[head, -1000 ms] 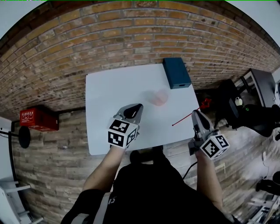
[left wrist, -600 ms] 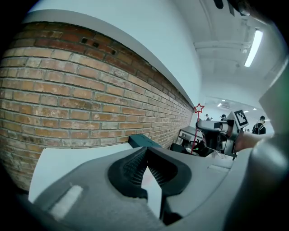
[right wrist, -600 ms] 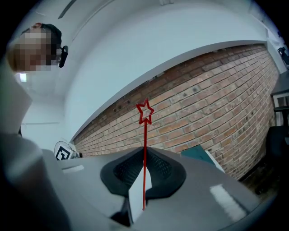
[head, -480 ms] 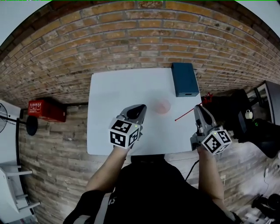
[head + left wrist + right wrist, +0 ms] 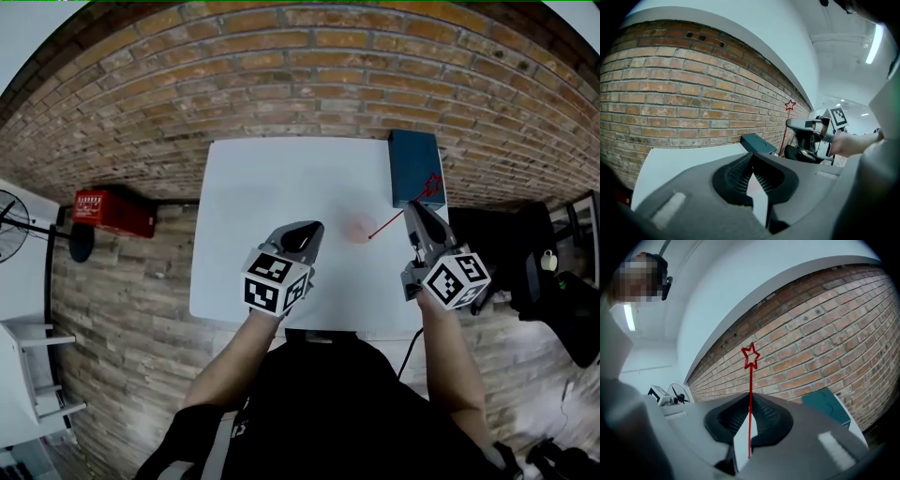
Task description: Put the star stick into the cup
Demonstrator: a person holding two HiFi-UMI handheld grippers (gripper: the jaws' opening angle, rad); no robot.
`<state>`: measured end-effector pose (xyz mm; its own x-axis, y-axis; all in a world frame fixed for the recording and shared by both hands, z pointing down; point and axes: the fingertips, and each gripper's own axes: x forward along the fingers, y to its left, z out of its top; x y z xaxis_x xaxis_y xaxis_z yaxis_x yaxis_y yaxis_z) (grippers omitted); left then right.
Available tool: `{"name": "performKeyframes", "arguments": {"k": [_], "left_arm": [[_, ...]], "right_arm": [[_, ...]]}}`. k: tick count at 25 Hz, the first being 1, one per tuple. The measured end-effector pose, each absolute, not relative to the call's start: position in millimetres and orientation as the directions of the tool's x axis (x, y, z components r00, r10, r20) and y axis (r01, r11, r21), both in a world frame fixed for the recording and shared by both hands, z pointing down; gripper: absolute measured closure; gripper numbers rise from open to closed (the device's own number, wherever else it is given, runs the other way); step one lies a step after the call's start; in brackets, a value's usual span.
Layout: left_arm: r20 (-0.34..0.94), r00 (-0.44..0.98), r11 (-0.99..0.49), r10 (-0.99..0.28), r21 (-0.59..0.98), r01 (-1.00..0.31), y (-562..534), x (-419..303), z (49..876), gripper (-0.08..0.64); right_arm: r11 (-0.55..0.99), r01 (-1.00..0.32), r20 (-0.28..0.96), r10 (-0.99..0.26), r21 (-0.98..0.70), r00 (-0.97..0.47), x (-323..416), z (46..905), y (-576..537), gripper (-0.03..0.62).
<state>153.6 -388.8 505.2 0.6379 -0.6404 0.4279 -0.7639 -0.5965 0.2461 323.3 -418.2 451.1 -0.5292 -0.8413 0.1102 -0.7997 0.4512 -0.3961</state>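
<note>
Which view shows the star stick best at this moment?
Right gripper view: the star stick stands close-up, star and shaft sharp, pinched in the right gripper. Head view shows only a thin red line; left gripper view shows it small and distant.

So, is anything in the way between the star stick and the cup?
Nothing visible. The stick, held in the right tongs, has its lower tip beside the cup; the left tongs stand clear.

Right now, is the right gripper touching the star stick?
Touching. The right gripper view shows the right gripper with its jaws shut on the red shaft of the star stick, star end up.
</note>
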Motion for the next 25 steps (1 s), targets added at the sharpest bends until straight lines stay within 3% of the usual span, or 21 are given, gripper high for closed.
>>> {"name": "performKeyframes", "arguments": {"k": [25], "left_arm": [[0.451,0.549,-0.498,-0.704,0.237,-0.834,-382,106,507,0.554]], "right_arm": [[0.437,-0.845,0.330,-0.784,-0.309,-0.526,278,555,-445,0.574]]}}
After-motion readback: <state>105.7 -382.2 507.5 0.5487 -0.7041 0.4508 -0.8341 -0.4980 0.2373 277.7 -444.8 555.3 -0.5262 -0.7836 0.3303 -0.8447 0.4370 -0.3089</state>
